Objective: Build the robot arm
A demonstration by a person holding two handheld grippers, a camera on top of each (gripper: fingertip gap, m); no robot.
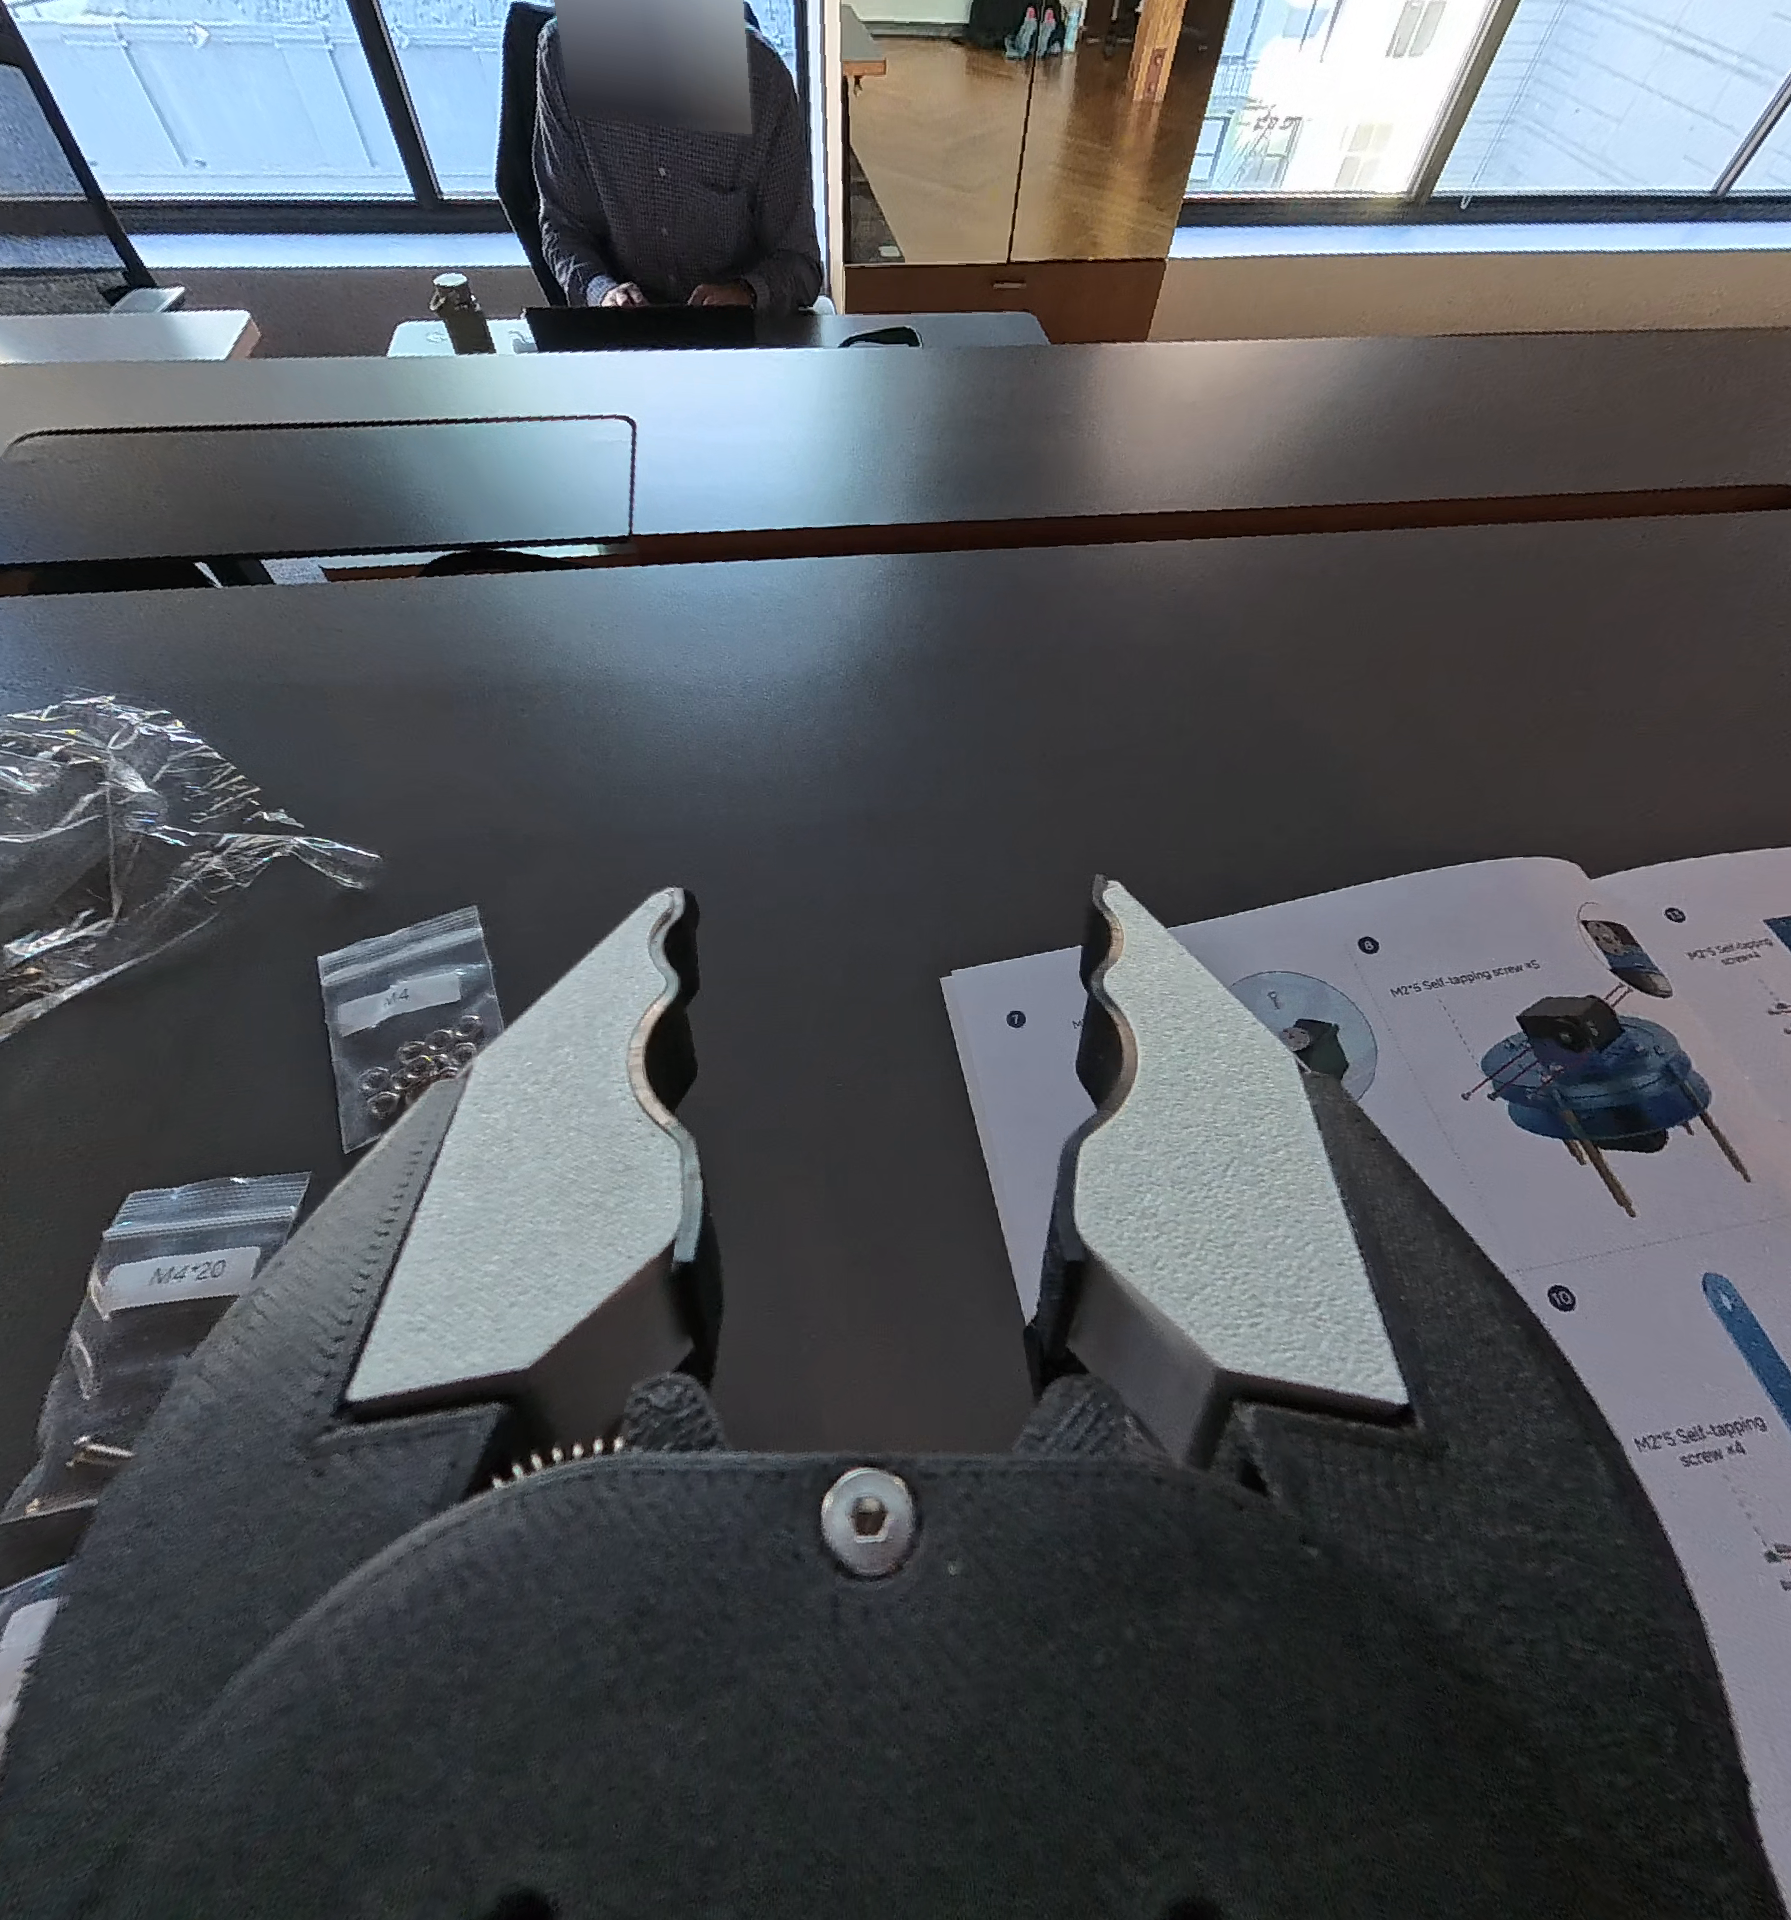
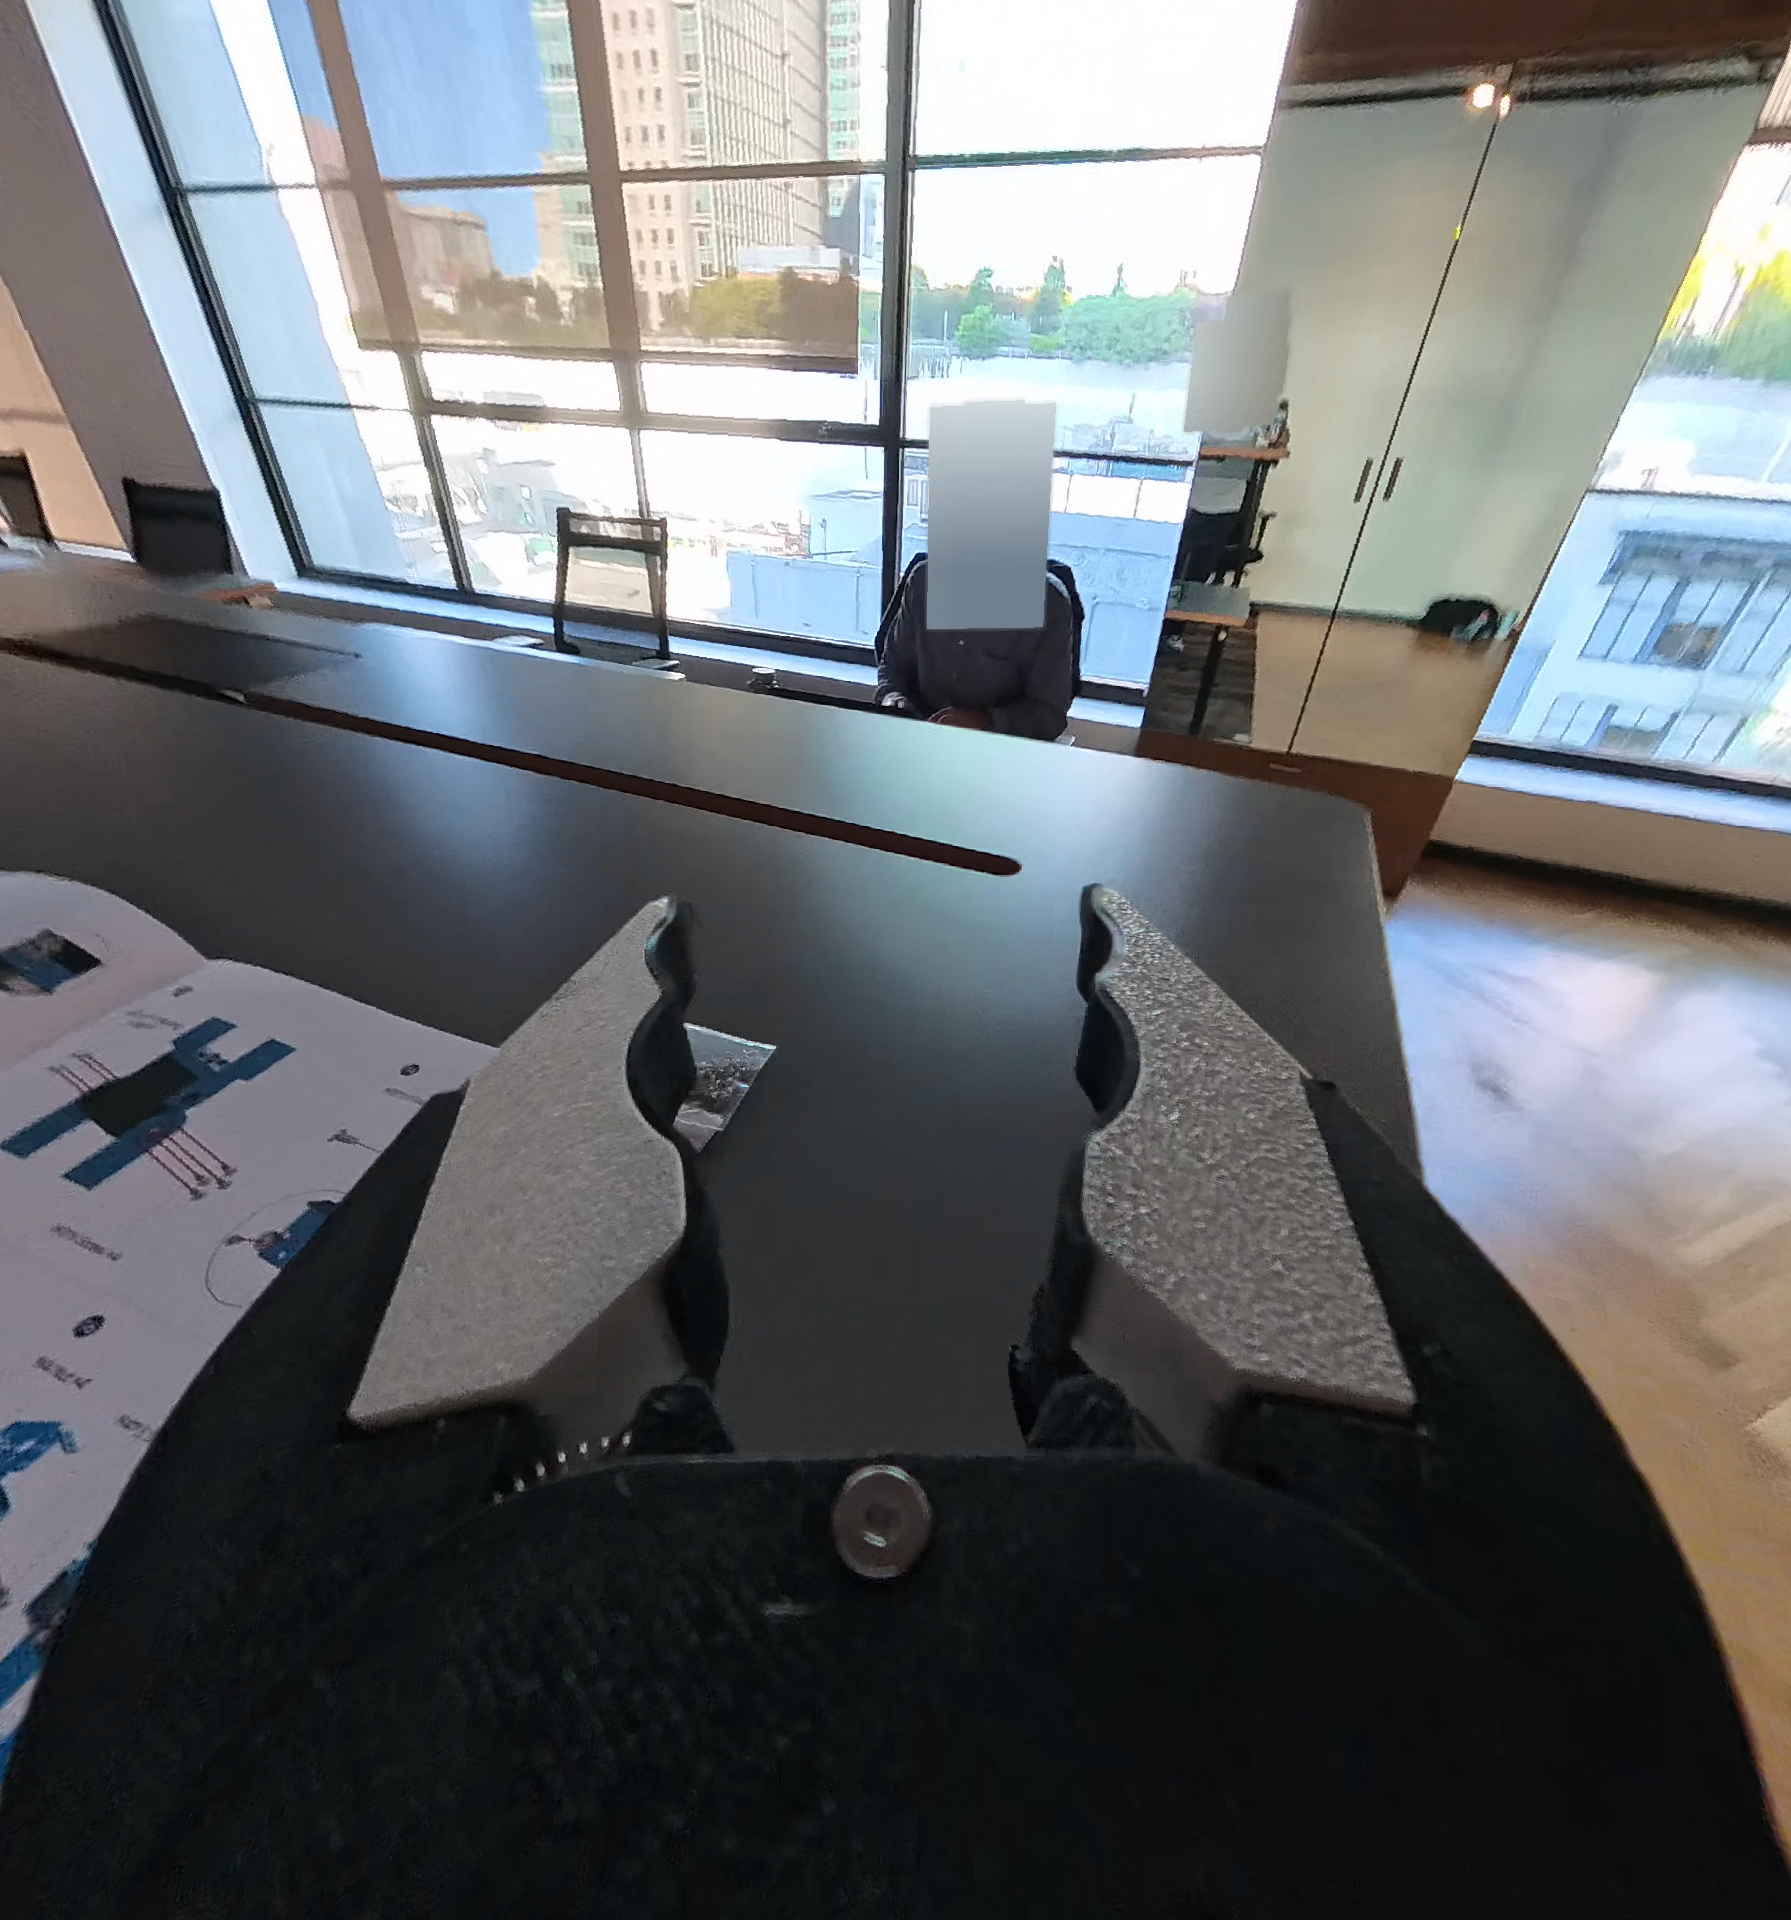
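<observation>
My left gripper (image 1: pixel 889 904) is open and empty above the black table (image 1: pixel 870 727). To its left lie a small zip bag of nuts (image 1: pixel 408 1023), a second small zip bag of screws (image 1: pixel 158 1320) and a crumpled clear plastic bag (image 1: pixel 91 842). To its right lies an open instruction booklet (image 1: pixel 1545 1143). My right gripper (image 2: pixel 880 909) is open and empty above the same table (image 2: pixel 870 831). The booklet (image 2: pixel 143 1122) lies to its left. A small clear bag of metal parts (image 2: pixel 725 1081) lies just behind its left finger.
A long slot (image 1: pixel 1286 509) cuts the table's far side. The table's right edge (image 2: pixel 1390 1039) drops to a wood floor (image 2: pixel 1597 1143). A person (image 1: pixel 673 197) sits at a laptop at the desk beyond. Windows and a cabinet (image 2: pixel 1390 416) stand behind.
</observation>
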